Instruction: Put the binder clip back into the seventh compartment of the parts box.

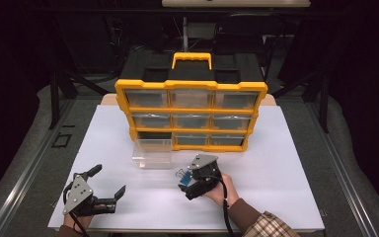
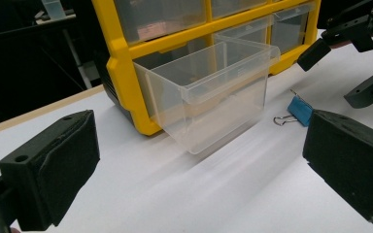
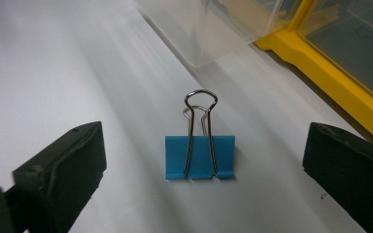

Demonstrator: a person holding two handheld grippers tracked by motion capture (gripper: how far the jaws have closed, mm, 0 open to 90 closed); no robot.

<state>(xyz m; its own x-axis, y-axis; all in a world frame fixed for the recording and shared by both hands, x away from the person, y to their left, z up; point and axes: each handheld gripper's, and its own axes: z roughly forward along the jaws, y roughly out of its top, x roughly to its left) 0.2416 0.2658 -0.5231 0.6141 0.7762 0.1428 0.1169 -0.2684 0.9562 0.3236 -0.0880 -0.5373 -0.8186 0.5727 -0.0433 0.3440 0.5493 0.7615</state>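
A blue binder clip (image 1: 183,177) with silver handles lies flat on the white table, right of centre. My right gripper (image 1: 186,181) is open and low over it, a jaw on either side of the binder clip (image 3: 200,156), not touching; the right gripper (image 3: 202,194) looks along it toward the drawer. A clear plastic drawer (image 1: 152,153) stands empty on the table in front of the yellow organizer (image 1: 191,116). At the near left my left gripper (image 1: 107,181) is open and holds nothing. The left gripper (image 2: 199,184) faces the drawer (image 2: 209,92), the clip (image 2: 299,110) and the right gripper (image 2: 345,73).
The organizer's bottom-left slot (image 1: 150,135) is dark and open; its other clear drawers are shut. A yellow handle (image 1: 191,58) tops the case. The white table (image 1: 281,163) has free room on both sides. Dark frames and floor surround it.
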